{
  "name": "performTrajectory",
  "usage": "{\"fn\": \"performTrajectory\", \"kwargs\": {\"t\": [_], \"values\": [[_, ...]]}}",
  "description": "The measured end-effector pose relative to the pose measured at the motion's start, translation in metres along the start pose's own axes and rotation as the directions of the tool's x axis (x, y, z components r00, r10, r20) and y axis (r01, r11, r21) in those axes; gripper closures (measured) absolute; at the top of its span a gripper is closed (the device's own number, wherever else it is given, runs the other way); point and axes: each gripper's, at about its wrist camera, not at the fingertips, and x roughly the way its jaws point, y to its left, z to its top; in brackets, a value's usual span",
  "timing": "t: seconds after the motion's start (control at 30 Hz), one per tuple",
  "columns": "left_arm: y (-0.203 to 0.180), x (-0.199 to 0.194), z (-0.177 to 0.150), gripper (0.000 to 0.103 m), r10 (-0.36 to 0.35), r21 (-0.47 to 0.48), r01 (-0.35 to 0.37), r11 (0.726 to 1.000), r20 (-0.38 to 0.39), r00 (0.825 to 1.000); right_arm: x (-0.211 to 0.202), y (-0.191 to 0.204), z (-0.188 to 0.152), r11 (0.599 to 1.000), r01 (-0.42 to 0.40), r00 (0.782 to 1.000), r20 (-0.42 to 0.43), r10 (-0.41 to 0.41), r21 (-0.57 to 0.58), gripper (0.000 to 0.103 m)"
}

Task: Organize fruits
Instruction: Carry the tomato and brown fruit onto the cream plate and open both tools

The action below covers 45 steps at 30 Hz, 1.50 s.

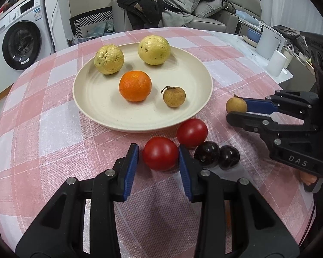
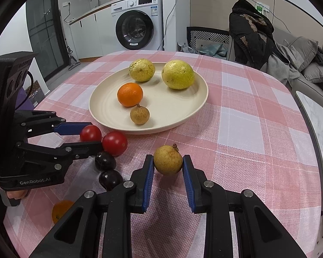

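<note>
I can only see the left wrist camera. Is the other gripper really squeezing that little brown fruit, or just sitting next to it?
Observer: It's squeezing it. In the right wrist view the right gripper has both pads pressed against the longan, one on each side.
Child: Is any fruit hiding where my camera can't look?
Observer: Yes. A second orange lies on the cloth, nearer the person than the dark plums and below the left gripper in that view. The right gripper partly covers it.
</note>
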Motion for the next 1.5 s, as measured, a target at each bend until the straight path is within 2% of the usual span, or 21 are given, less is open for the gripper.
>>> {"fn": "performTrajectory", "kwargs": {"t": [0.13,0.33,0.47,0.83,1.03,1.5], "values": [[-0.002,-0.001,-0.001,0.074,-0.005,0.017,0.005,1.000,0.015,1.000,0.000,0.000,0.000,1.000,0.000,1.000,0.001,0.000,-0.001,0.076],[-0.012,-0.007,-0.005,0.075,-0.001,0.063,-0.001,0.998,0.032,0.999,0.000,-0.001,0.000,1.000,-0.005,1.000,0.006,0.005,0.004,0.076],[-0.014,-0.019,-0.007,0.074,0.003,0.072,-0.009,0.997,0.081,0.997,0.000,0.000,0.001,1.000,-0.006,1.000,0.012,0.006,0.006,0.076],[-0.005,-0.056,0.002,0.074,0.046,0.013,-0.051,0.999,0.227,0.973,-0.017,0.000,0.012,0.998,-0.054,0.993,0.106,0.049,0.044,0.076],[0.001,-0.067,0.008,0.074,0.077,-0.026,-0.073,0.997,0.260,0.962,-0.030,-0.001,0.027,0.994,-0.076,0.982,0.180,0.062,0.073,0.076],[-0.001,-0.077,0.027,0.074,0.141,-0.052,-0.131,0.990,0.308,0.941,-0.031,0.002,0.058,0.990,-0.106,0.971,0.222,0.083,0.095,0.076]]}}
